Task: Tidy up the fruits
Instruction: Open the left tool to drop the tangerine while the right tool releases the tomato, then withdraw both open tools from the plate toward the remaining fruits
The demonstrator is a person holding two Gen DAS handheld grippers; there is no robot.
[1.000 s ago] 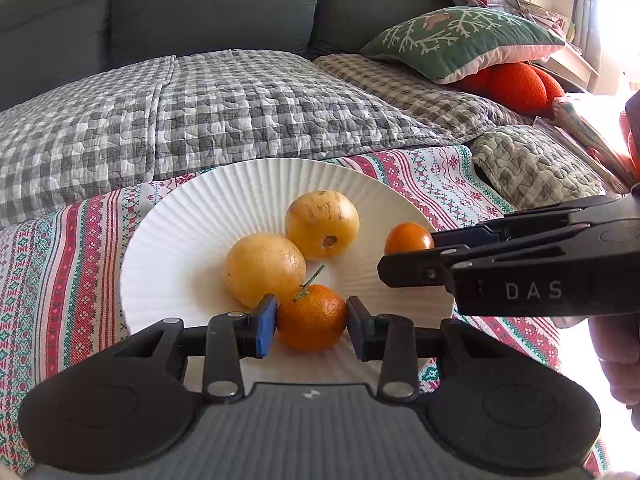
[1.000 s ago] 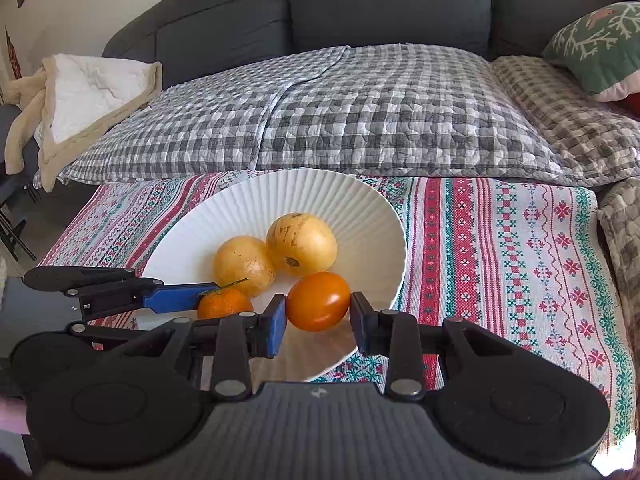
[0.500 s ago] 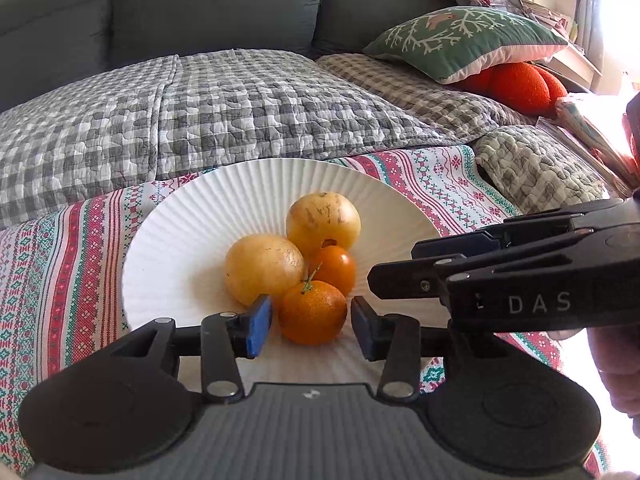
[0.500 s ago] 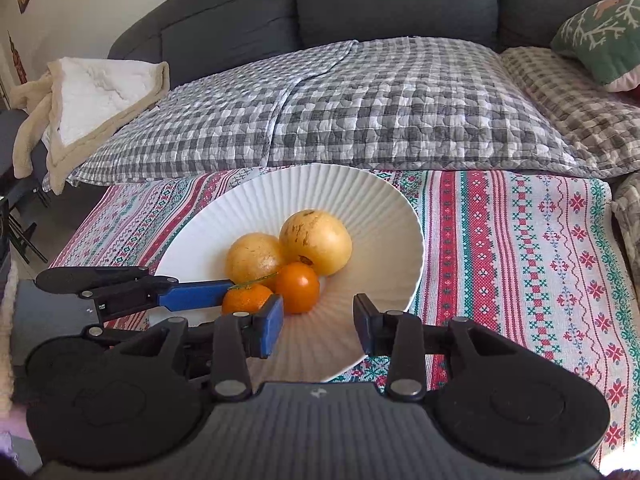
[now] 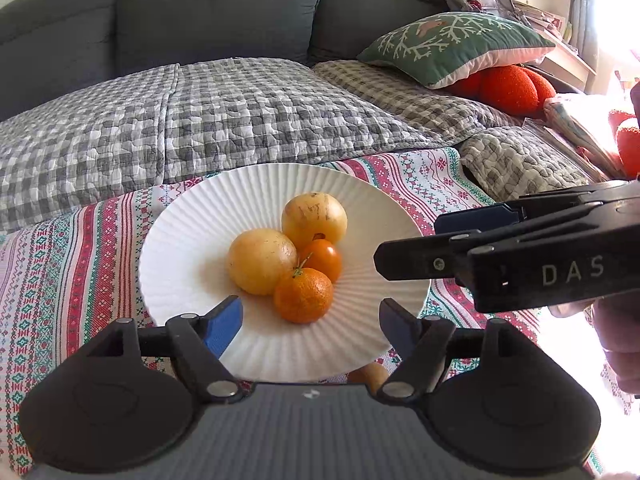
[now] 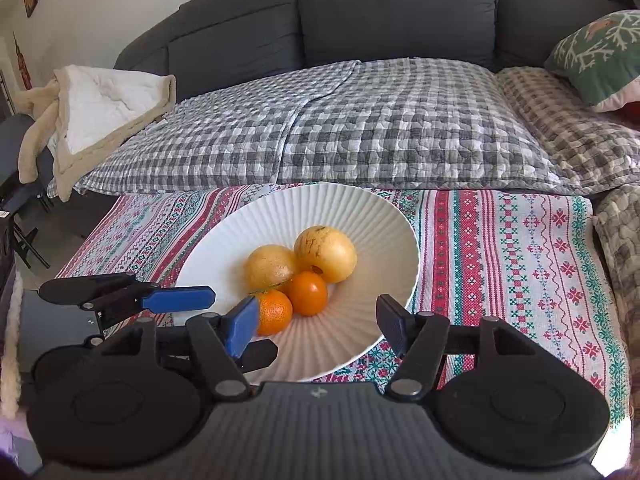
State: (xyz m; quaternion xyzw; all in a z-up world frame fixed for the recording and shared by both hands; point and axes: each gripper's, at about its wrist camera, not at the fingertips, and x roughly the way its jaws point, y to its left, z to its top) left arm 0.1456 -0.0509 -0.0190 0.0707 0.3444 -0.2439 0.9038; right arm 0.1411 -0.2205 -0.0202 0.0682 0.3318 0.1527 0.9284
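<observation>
On the red, green and white patterned cloth [image 6: 520, 264], the left gripper [image 5: 310, 322] hangs with its jaws spread wide and empty over the near rim of the white ribbed ceramic plate [image 5: 188, 240]. Four fruits touch in a cluster at the plate's middle: a pale yellow round fruit [image 5: 262, 261], a stemmed orange mandarin [image 5: 303, 295] nearest the front edge, a smooth small orange fruit [image 5: 322, 258], and a streaked yellow fruit [image 5: 314, 218] toward the far rim. The right gripper [image 6: 318, 326] is likewise wide open and empty at the plate's near right edge.

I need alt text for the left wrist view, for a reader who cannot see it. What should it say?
Four fruits sit clustered on a white plate: two yellow fruits, a tangerine and a small orange tomato. The left gripper is open in front of the tangerine, and the right gripper reaches in from the right, above a striped cloth.
</observation>
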